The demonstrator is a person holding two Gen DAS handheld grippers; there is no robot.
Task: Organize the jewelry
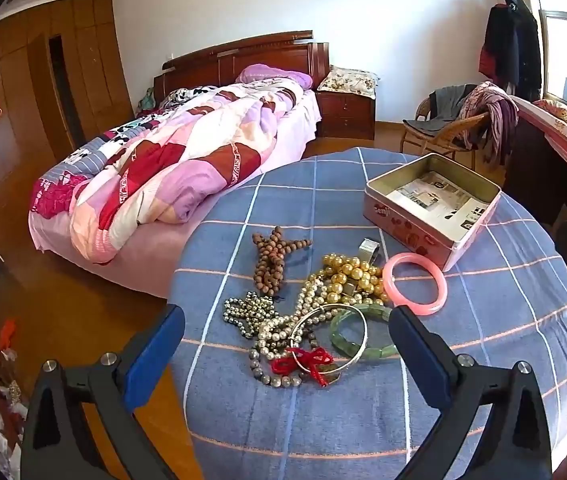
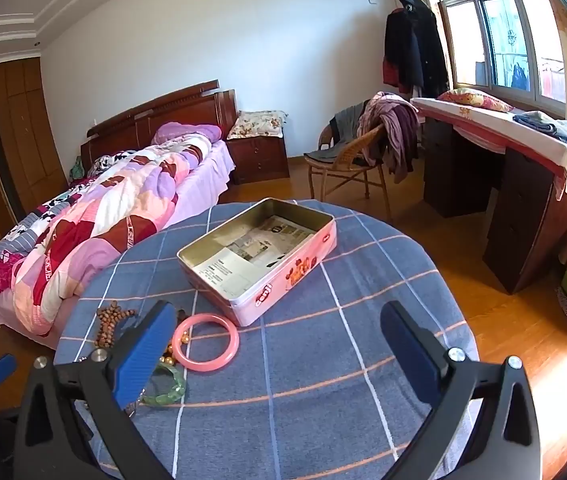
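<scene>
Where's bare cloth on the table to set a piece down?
Free: the cloth right of the tin out to the table edge, and the near strip under the right gripper. Crowded: left of the tin, where pink bangle, green bracelet and bead strands pile together.

We see our left gripper (image 1: 286, 330) as two black, wishbone-shaped arms, each tipped with a flat blue pad whose face is finely ribbed. Round silver screw heads sit at the joints, two on each arm. Our right gripper (image 2: 278, 328) is built the same way: matte black arms, blue rectangular pads, silver screws. The black arms have triangular cut-outs near their bases.
</scene>
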